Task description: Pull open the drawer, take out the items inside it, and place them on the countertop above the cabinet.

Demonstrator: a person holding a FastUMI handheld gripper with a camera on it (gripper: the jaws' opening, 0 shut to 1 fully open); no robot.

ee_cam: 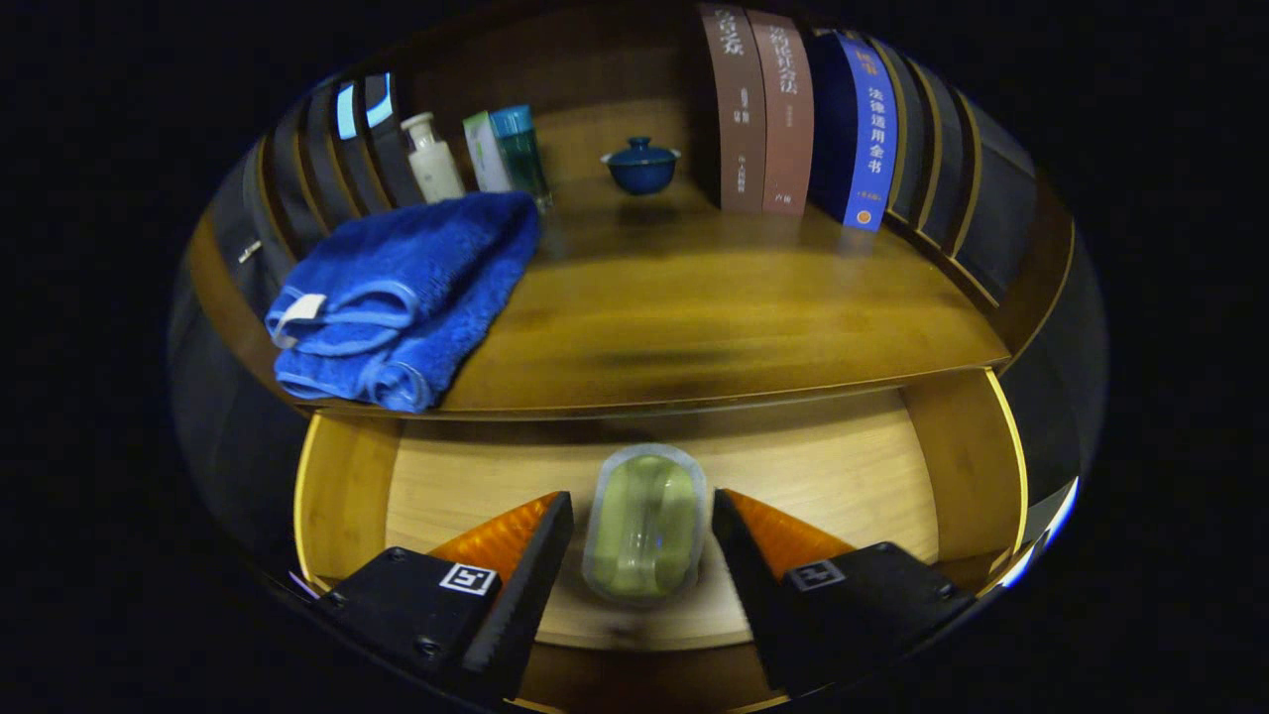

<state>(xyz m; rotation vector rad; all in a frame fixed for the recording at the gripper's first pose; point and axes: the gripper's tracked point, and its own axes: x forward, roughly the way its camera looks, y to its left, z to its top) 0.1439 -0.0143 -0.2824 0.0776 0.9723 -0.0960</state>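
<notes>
A: Gripper view: where's the claw?

B: Gripper (642, 526) spread wide over the open wooden drawer (853, 476), fingers either side of a pale green translucent rounded case (644, 526), not touching, holding nothing. Case material unclear, probably plastic.

A: Countertop?

B: Wooden countertop (714, 307) above the drawer: folded blue towel (406, 297), small blue lidded bowl (640, 165), upright books (793, 119).

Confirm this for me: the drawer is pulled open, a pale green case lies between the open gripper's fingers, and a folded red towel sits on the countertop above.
One detail is wrong: the towel is blue, not red. The gripper view shows the rest as stated: the drawer is pulled open, the pale green case lies between the fingers of the open gripper, and the folded towel sits on the countertop above.
</notes>
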